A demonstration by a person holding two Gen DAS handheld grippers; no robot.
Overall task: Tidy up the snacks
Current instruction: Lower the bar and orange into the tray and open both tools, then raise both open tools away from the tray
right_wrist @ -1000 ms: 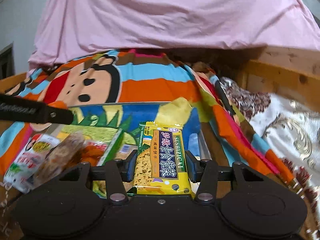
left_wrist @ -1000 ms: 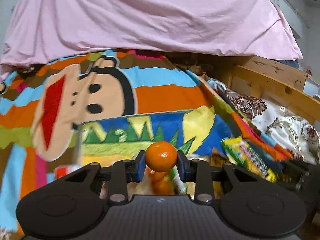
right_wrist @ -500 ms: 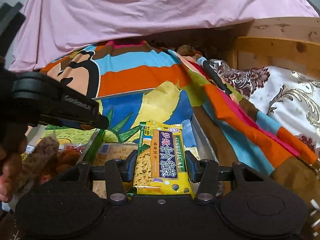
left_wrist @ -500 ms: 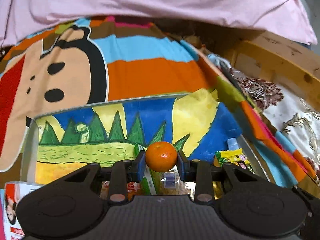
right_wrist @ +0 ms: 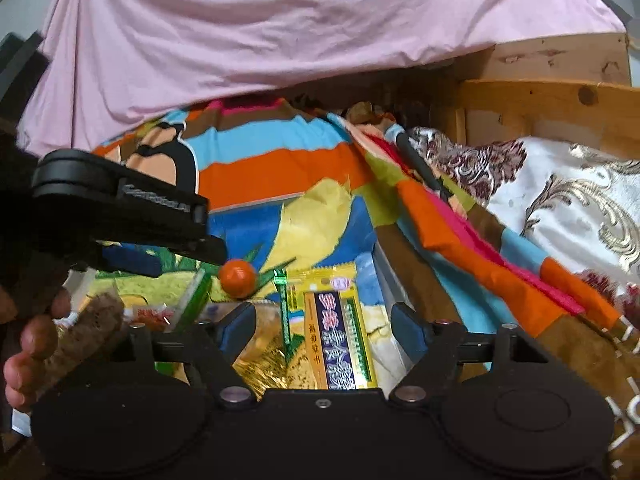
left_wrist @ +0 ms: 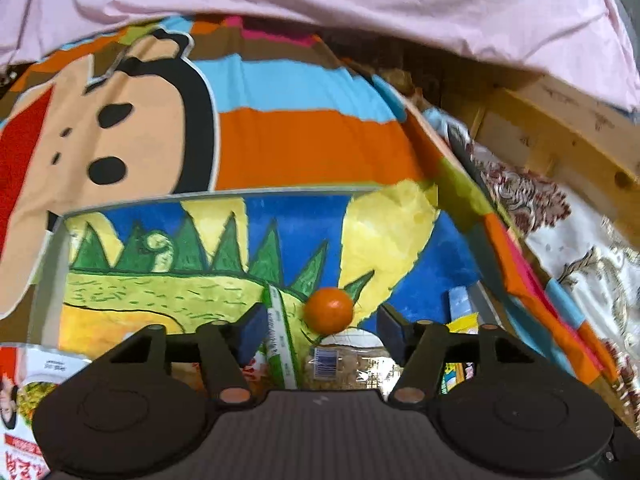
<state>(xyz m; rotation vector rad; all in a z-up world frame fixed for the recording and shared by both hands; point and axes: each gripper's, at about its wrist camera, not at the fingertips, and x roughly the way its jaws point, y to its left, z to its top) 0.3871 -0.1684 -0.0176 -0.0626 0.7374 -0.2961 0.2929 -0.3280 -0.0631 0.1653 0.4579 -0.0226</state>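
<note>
Your right tool (right_wrist: 323,330) is opening, pads clear of the yellow snack packet (right_wrist: 340,336) lying lengthwise between them. Your left tool (left_wrist: 322,326) is also opening; the orange (left_wrist: 329,309) sits free between its pads, above the painted box (left_wrist: 304,240).

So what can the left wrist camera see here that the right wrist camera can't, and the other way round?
Only the left wrist view shows a white snack bag at its lower left and the left gripper's two blue pads spread apart.

Only the right wrist view shows the left gripper from the side, a person's hand on it, and the right gripper opening around the yellow snack packet, pads clear of it.

Both show the small orange free of the opening left gripper, the painted box, striped blanket and pink sheet.
</note>
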